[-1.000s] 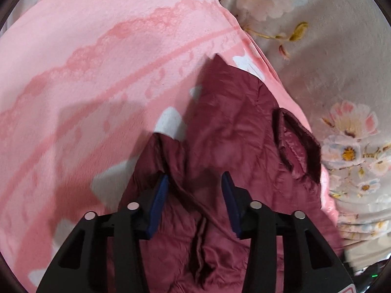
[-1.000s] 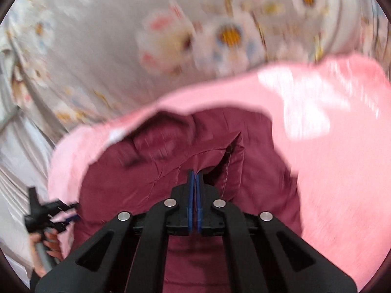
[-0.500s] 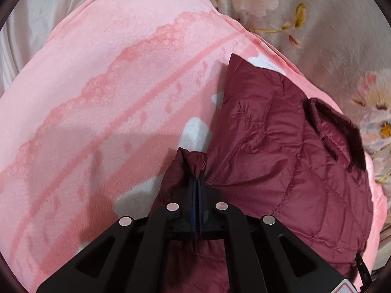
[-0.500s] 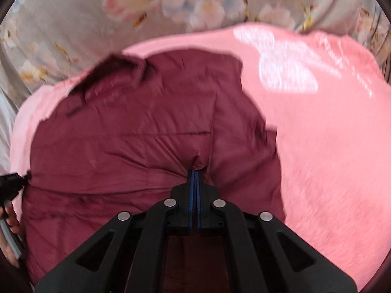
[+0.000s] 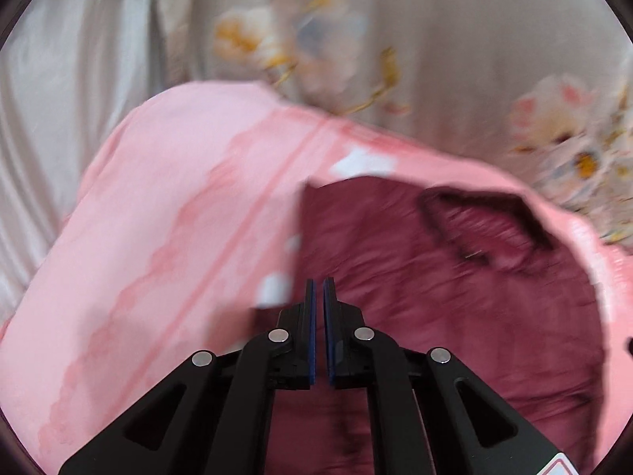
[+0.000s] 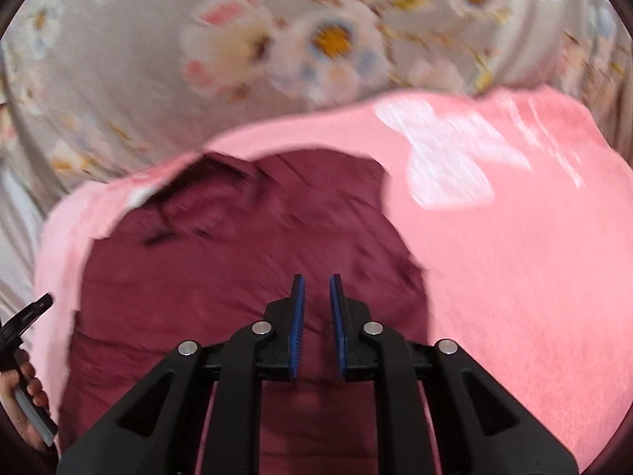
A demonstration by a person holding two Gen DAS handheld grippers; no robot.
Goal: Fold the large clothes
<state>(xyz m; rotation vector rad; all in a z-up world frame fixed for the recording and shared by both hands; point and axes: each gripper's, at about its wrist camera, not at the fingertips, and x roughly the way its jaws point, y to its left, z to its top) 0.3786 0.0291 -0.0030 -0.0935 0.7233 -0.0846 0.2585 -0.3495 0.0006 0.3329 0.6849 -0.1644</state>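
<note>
Though blurred by motion, still reads clearly as a maroon quilted jacket (image 5: 455, 308), spread mostly flat on a pink blanket (image 5: 170, 217). Looks to run lengthwise from 6 to 12 o'clock in both wrist views, with the dark collar (image 5: 486, 213) at the far end: about 2 o'clock from the left side, 10 to 11 from the right.

Left tool (image 5: 319, 283): pads just barely parted, nothing between them, hovering right over the jacket's left edge, which heads off toward 12 o'clock. Bulk of the garment from there sits at 1 to 4 o'clock.

Right tool (image 6: 316, 279): pads spread a bit wider, also pinching nothing, parked above the jacket body (image 6: 245, 269). Right-hand edge of the garment lies around 1 to 2 o'clock, with bare blanket beyond it out to 3.

So, guessing here: each side edge closest to its own tool, left one practically on top of its edge. Probably a side-to-middle fold coming, or a bottom-up one. Can't tell whether sleeves are tucked under.

Further out, a grey floral bedsheet (image 5: 455, 39) from 10 to 2 o'clock. Also a hand (image 6: 23, 407) at 8 o'clock in the right view, gripping the other handle.
</note>
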